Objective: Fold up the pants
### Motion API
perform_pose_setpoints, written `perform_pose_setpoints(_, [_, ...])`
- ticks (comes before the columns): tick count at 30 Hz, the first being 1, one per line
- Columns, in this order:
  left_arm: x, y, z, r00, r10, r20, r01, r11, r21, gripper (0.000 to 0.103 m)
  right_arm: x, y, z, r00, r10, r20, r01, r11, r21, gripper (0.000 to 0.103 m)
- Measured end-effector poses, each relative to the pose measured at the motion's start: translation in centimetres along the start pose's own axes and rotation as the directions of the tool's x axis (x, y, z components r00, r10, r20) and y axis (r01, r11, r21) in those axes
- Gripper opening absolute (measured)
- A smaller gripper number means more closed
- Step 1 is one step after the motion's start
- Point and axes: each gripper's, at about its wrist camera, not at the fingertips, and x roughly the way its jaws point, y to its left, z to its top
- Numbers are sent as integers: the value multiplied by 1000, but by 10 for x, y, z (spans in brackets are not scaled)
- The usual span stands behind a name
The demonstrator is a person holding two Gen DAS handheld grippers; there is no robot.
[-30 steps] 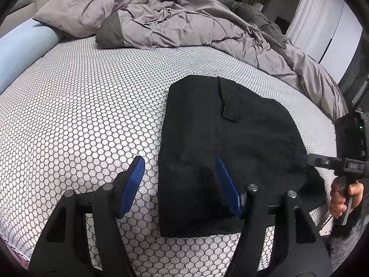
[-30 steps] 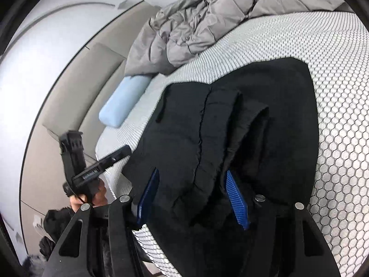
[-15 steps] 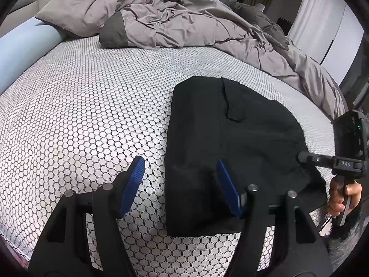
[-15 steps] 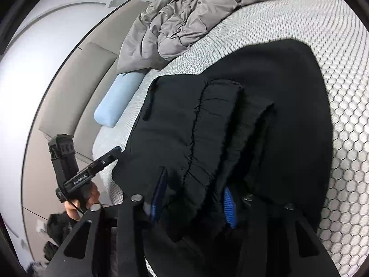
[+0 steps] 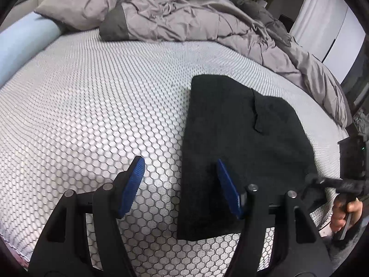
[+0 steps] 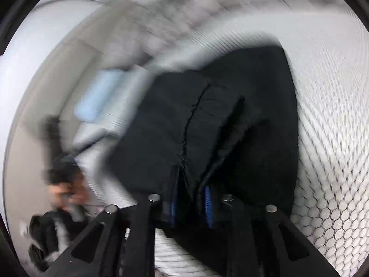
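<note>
From the left wrist: the left gripper (image 5: 180, 184) stands with jaws well apart, gripping nothing, one blue pad over the honeycomb-patterned mattress (image 5: 92, 120) and the other over the near left edge of the black pants (image 5: 242, 143), which lie folded flat on the bed. It angles downward. At the far right a hand (image 5: 343, 214) holds the right gripper (image 5: 310, 180) at the pants' near right corner, and a rumpled grey duvet (image 5: 196, 20) sits behind. Over to the right wrist, badly blurred: the right gripper (image 6: 190, 204) has just been closing, and its blue pads are now pinched together on a bunched fold of the pants (image 6: 230, 127). The other hand (image 6: 66, 194) shows at the left.
</note>
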Motion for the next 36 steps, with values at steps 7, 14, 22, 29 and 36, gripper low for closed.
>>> perform_pose_setpoints(7, [27, 3, -5, 984, -155, -89, 146, 984, -104, 54, -68, -15, 5, 975, -48, 215, 52, 999, -10, 71])
perform_pose_setpoints(14, [19, -25, -16, 978, -186, -96, 186, 983, -14, 43, -38, -48, 21, 986, -83, 148, 74, 995, 68, 14])
perform_pose_setpoints(22, [-16, -61, -25, 998, -20, 54, 11, 984, 177, 44, -50, -40, 45, 924, -291, 248, 280, 957, 81, 26])
perform_pose_setpoints(29, [-22, -113, -26, 988, -135, 81, 100, 935, 340, 58, -90, 24, 5, 912, -214, 349, 278, 950, -144, 30])
perform_pose_setpoints(36, [27, -128, -48, 988, -137, -66, 151, 864, 480, 59, 29, 67, -4, 975, -200, 95, 222, 906, -362, 37])
